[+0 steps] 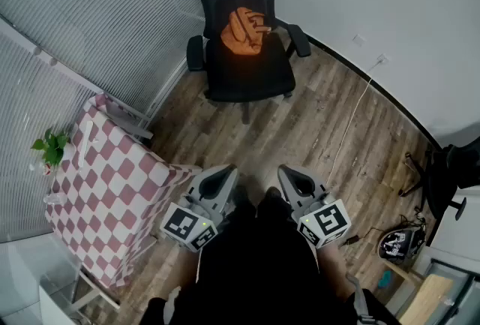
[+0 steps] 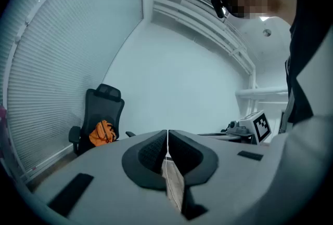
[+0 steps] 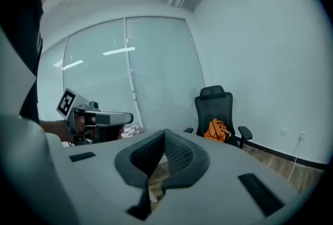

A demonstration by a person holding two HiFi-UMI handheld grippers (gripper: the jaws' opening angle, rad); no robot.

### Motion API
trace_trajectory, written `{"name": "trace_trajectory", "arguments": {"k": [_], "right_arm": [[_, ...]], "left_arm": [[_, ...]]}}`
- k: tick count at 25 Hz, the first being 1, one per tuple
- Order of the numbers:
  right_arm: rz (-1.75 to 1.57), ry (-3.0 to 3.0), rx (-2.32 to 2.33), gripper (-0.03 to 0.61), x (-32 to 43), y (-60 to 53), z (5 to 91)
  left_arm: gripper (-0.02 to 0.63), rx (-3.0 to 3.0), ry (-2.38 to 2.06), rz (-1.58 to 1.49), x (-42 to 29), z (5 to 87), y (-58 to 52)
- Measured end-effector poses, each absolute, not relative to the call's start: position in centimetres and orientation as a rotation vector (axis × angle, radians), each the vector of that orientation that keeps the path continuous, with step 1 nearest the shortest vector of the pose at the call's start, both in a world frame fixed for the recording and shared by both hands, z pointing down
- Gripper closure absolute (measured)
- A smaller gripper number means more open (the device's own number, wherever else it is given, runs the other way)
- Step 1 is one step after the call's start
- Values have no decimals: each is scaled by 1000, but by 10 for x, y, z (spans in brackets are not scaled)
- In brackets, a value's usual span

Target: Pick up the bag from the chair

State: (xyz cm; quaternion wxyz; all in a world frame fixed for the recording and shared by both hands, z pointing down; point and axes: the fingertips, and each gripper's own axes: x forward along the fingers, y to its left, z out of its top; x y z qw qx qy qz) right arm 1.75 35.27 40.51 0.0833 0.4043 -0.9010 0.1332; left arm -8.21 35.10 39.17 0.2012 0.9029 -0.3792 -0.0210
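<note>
Both sets of jaws were closed pad to pad with nothing between them, left gripper [image 2: 167,142] and right gripper [image 3: 164,142] alike; both sat close to the person's body, well apart from the target. The orange bag [image 1: 244,32] lay on the seat of the black office chair [image 1: 251,79] across the wood floor, against the backrest; a checkered table [image 1: 112,181] stood off to the left. Step looked like the approach, barely begun; the next move likely called for getting up to the chair, opening one gripper and closing it on a strap or fold of the bag.

The left gripper [image 1: 217,182] and the right gripper [image 1: 298,182] sit side by side, pointing forward, fingers [image 2: 152,151] pressed together, empty.
</note>
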Motion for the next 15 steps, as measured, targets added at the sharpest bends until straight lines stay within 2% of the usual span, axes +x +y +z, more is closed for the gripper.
{"name": "trace_trajectory", "arguments": {"k": [7, 15], "right_arm": [[357, -2699, 1201, 558, 4, 355, 398], [474, -2699, 1310, 558, 14, 353, 401]], "left_arm": [[580, 2512, -1066, -73, -92, 394, 355], [580, 2498, -1044, -86, -97, 399, 355]]}}
